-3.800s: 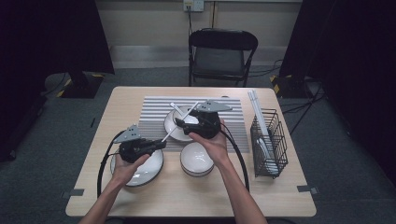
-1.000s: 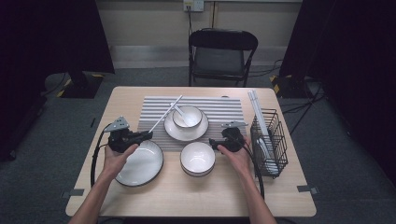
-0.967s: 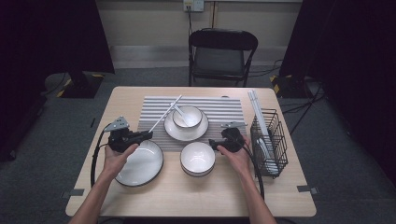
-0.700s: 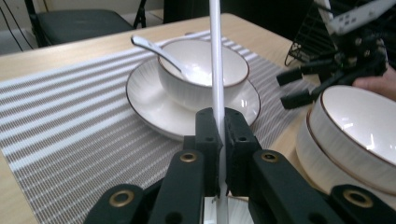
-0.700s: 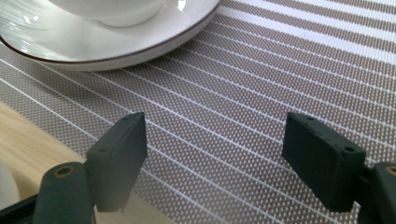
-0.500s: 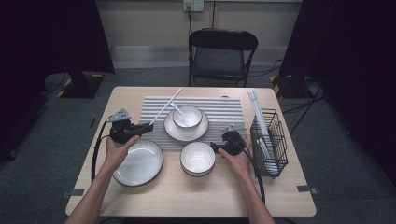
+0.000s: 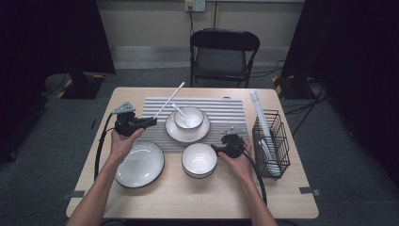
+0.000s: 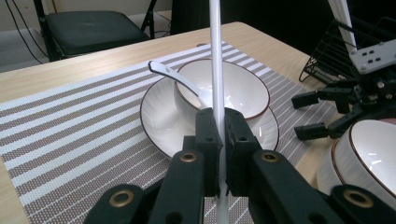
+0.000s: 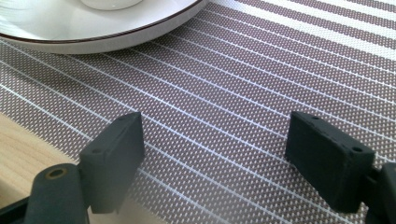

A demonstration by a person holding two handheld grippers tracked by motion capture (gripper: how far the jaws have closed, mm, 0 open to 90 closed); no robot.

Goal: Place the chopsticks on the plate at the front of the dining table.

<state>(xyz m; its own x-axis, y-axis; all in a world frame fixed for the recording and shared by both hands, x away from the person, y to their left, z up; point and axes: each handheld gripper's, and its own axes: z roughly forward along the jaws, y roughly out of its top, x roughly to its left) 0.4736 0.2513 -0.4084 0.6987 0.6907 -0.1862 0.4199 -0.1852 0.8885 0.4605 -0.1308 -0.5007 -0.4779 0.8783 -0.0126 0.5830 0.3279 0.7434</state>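
Table (image 7: pixel 188 202) near edge partly hidden by forearms. Left gripper (image 8: pixel 218 128) clenched on thin white chopstick (image 8: pixel 215 56), slanting over striped mat (image 7: pixel 230 110) toward far edge; its lower end cut off behind the jaws. Right gripper (image 9: pixel 212 158) released, jaws wide over the mat beside plate (image 9: pixel 93 32).

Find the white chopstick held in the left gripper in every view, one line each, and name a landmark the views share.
High view: white chopstick slants up and right from the left gripper, left of centre.
Left gripper view: it rises up the middle, clamped between the jaws.
Right gripper view: not in it.
Shared landmark: the striped placemat.
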